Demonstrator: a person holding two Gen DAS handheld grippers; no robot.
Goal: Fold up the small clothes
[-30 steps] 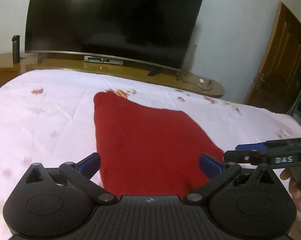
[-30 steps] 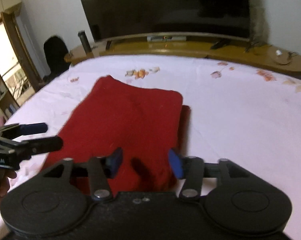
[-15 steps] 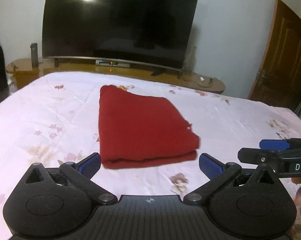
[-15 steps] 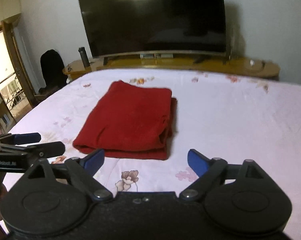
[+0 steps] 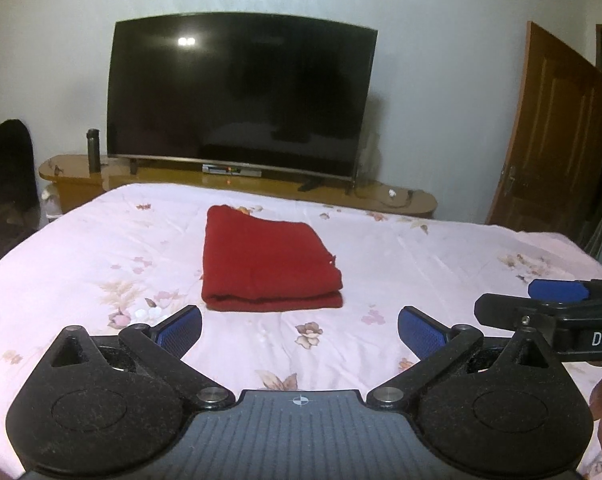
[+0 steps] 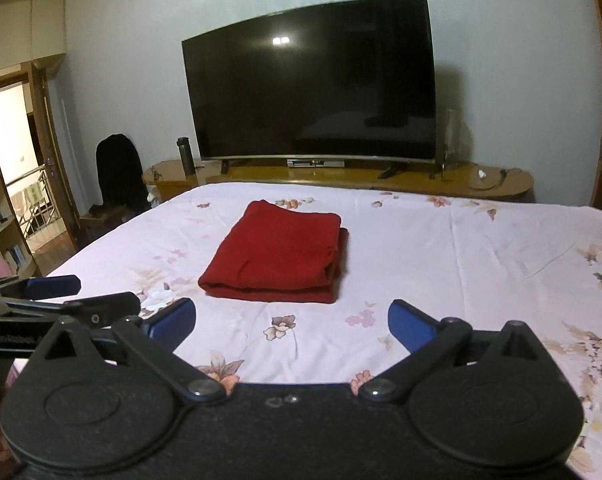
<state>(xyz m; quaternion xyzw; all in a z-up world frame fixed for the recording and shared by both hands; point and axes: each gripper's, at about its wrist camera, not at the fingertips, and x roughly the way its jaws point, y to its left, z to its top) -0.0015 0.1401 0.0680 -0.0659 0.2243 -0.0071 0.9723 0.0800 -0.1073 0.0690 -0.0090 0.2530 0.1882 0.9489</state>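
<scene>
while you hold both tools above the near end of the bed, your left gripper (image 5: 299, 330) has its blue-padded fingers (image 5: 181, 328) spread wide with nothing between them. your right gripper (image 6: 291, 326) is spread just as wide and also holds nothing.

the red garment (image 5: 267, 260) lies folded into a neat rectangle on the pink floral bedsheet (image 5: 441, 264), at twelve o'clock from both grippers and well apart from them. its thick folded edge faces you, and stacked layers show along its side at three o'clock. in the right wrist view the red garment (image 6: 277, 254) sits slightly toward eleven o'clock, flat on the bedsheet (image 6: 461, 260).

from the left wrist view, your right gripper (image 5: 541, 308) reaches in at three o'clock, seen side-on. from the right wrist view, your left gripper (image 6: 57, 300) enters at nine o'clock.

beyond the bed at twelve o'clock, a large dark television (image 5: 241, 100) stands on a low wooden stand (image 5: 397, 200). a dark flask (image 5: 93, 150) stands at the stand's ten o'clock end. a brown wooden door (image 5: 549, 148) is at two o'clock.
</scene>
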